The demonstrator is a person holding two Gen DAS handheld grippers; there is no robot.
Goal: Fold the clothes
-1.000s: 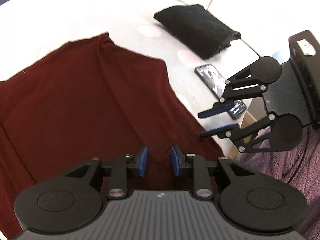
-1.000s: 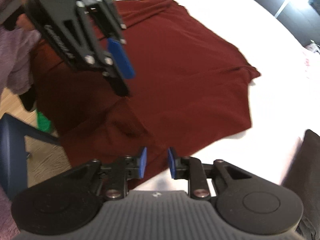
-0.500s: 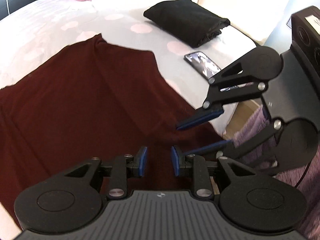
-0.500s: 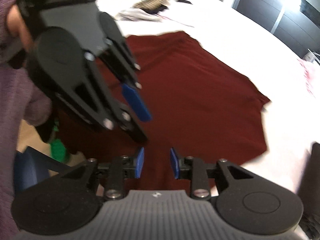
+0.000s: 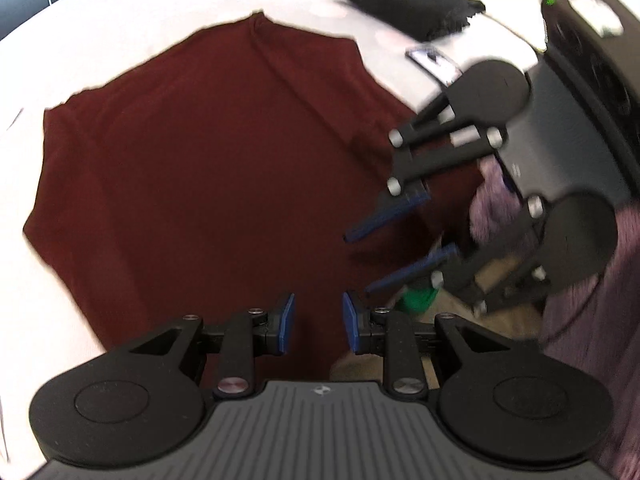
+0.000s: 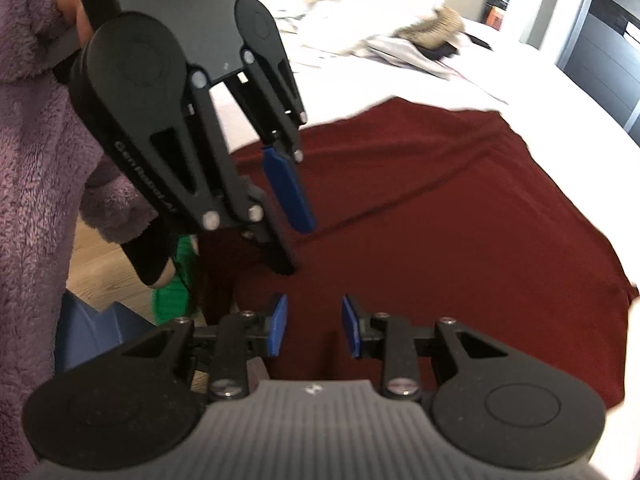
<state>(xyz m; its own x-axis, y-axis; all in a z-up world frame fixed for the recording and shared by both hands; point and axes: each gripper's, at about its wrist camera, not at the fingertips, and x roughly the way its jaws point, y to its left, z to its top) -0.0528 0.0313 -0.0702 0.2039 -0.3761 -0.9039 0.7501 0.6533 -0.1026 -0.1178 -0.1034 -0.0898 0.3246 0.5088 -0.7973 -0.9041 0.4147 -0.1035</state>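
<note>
Showing partly legible "Gen Robo" lettering, left gripper (image 6: pixel 294 246).

blurred: right gripper (image 5: pixel 396 258) | hidden: phone (image 5: pixel 434 65) partly behind it; cut off: purple sleeve (image 6: pixel 28 160)

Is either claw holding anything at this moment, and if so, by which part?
Nothing is held. The left claw and right claw both hover open over the dark red garment, with no cloth between their pads.
</note>
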